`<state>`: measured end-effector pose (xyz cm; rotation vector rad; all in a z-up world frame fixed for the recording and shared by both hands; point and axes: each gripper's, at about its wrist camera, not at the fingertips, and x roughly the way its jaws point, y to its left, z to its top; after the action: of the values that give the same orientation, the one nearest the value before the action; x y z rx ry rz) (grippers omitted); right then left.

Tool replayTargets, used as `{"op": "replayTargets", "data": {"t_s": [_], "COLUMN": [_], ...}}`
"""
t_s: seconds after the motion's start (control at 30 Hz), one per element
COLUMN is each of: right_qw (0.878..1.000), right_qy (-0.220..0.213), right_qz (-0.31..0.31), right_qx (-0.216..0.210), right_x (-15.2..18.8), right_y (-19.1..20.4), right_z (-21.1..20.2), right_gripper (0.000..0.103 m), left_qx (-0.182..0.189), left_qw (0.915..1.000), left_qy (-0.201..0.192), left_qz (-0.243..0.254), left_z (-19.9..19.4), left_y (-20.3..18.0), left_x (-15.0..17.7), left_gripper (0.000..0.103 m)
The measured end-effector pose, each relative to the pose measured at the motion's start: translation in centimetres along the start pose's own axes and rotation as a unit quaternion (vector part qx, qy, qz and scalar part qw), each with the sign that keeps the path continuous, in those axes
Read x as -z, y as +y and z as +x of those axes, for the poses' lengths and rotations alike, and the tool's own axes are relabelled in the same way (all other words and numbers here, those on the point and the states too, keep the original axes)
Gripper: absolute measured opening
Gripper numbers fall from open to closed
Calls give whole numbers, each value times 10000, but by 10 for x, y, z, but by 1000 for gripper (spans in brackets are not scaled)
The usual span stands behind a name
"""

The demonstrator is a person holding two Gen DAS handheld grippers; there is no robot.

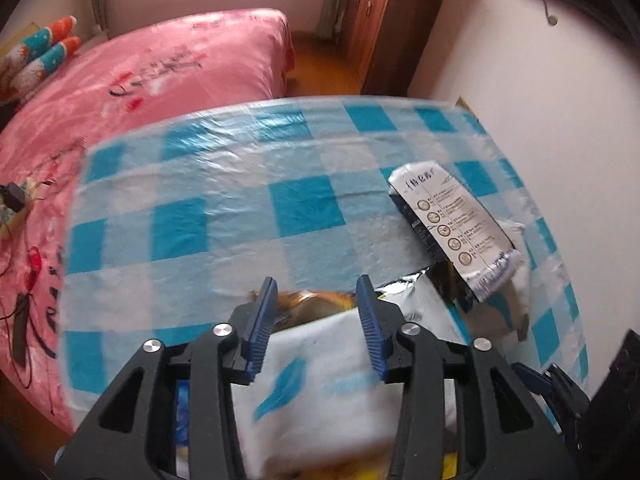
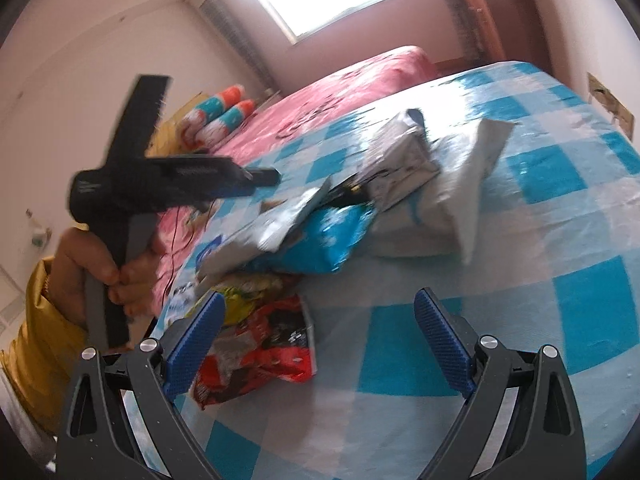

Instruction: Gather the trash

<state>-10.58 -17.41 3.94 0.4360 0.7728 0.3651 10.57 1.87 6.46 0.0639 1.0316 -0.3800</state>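
Observation:
A pile of trash wrappers lies on the blue-checked tablecloth [image 2: 520, 240]. In the left wrist view my left gripper [image 1: 318, 308] is open above a white packet with blue print [image 1: 320, 392]; an orange-brown wrapper [image 1: 316, 302] shows between the fingertips, not gripped. A white and navy packet [image 1: 452, 228] and a silver foil wrapper [image 1: 416, 296] lie to the right. In the right wrist view my right gripper [image 2: 320, 312] is open and empty over a red wrapper [image 2: 260, 356]. Beyond lie a yellow wrapper [image 2: 248, 284], a blue bag [image 2: 328, 236], silver foil [image 2: 400, 160] and a white packet [image 2: 452, 196]. The left gripper [image 2: 256, 178] hovers left of the pile.
A bed with a pink cover [image 1: 132, 92] stands along the table's left side, with rolled colourful pillows [image 1: 40, 52] at its head. A wooden wardrobe [image 1: 384, 20] stands at the back. A wall [image 1: 540, 80] runs along the table's right edge.

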Motion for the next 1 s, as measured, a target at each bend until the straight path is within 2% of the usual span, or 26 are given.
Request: {"op": "replayTargets", "data": {"t_s": [0.23,0.4,0.53,0.67,0.73,0.8,0.9,1.0], "right_qw": [9978,9952,9913,9881,9869,9841,9797,9810], "right_qy": [381,534,671,815,910,1044,1068,1053], "right_qz": [-515,-819,-1134,-1305,-1316,-1380,-1687,-1629], "right_qx": [-146,-61,67,-47,-228,-394,-153,-78], "right_x": [7,14,19,29,32,35,43,44], "right_y": [28,45,59,67,71,77,91,92], "right_z": [17,26,36,40,41,43,46,49], "right_gripper": [94,94,94,94,94,94,94,94], "left_qx": [-382,-443,-135,78,21,-272,-566,-740], "left_qw": [9982,9921,9829,9836,9848,9874,9883,9869], "left_qy": [-404,-385,-407,-389,-365,-363,-363,-304], "left_qz": [-204,-1108,-1792,-1757,-1697,-1516,-1370,-1403], "left_z": [-57,-78,-82,-70,-65,-58,-50,-40], "left_y": [45,90,104,91,85,77,70,72], "left_x": [49,102,137,144,144,141,141,142], "left_gripper": [66,68,68,68,68,68,68,68]}}
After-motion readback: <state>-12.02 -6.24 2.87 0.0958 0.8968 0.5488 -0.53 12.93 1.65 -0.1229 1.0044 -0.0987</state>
